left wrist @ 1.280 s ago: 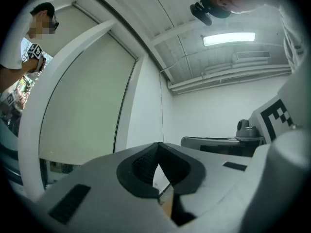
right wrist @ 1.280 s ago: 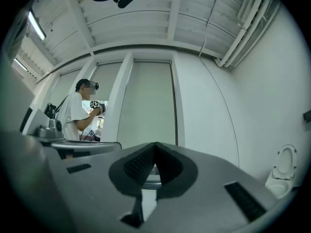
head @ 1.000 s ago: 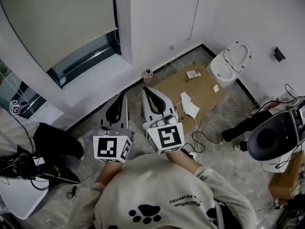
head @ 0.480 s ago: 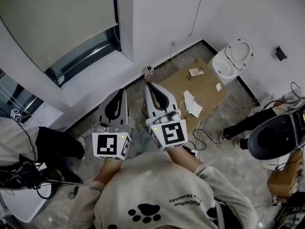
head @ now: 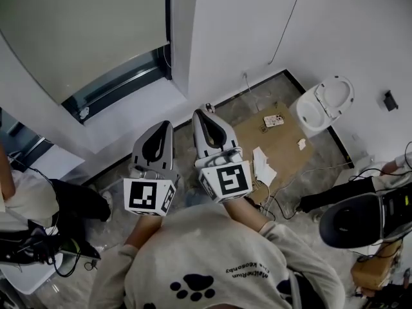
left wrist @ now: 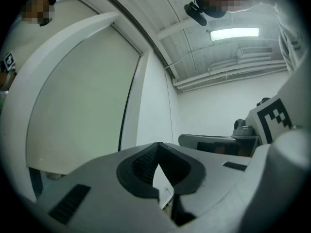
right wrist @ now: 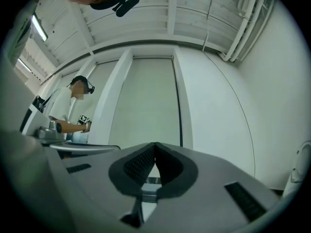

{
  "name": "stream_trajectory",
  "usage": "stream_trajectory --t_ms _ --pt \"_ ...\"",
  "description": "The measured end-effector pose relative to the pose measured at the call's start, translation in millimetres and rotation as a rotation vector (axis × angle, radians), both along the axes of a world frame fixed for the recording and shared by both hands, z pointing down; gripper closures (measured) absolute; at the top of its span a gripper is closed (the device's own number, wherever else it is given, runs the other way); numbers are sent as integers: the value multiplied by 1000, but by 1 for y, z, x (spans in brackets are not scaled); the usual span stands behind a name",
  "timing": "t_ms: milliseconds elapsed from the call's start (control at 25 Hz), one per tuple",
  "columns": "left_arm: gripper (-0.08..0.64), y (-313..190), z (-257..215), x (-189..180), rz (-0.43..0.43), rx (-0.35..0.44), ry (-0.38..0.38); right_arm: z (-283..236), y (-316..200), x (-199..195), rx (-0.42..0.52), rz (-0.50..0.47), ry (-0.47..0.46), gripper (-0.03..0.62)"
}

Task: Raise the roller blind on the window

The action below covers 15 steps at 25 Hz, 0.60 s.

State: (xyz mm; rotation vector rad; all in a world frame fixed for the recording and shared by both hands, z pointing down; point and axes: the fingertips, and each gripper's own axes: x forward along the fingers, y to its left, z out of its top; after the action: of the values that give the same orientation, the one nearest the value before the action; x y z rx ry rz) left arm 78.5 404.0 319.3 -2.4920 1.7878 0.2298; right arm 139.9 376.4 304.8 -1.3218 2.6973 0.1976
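- Both claws are clenched with nothing between the pads. The left gripper (head: 160, 125) and right gripper (head: 201, 112) sit side by side, tips toward the window wall.
- The roller blind (head: 77, 31) lies ahead and to the left of both, well apart and untouched.
- Its right edge runs up and down, with a thin dark line alongside it — pull cord or frame, cannot tell. The right gripper looks nearer that edge.
- The blind is pale, plain and flat — drawn most of the way down, with a strip of window glass (head: 119, 85) showing under the bottom rail.
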Motion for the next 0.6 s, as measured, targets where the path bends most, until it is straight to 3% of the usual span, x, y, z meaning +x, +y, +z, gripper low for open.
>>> stream_trajectory --t_ms 400,600 --pt "552 -116 -4 2 -25 22 -3 -1 -120 0 5 -47 -4 583" --pt "552 -146 1 -4 -43 5 5 8 -148 -9 -12 -77 2 583"
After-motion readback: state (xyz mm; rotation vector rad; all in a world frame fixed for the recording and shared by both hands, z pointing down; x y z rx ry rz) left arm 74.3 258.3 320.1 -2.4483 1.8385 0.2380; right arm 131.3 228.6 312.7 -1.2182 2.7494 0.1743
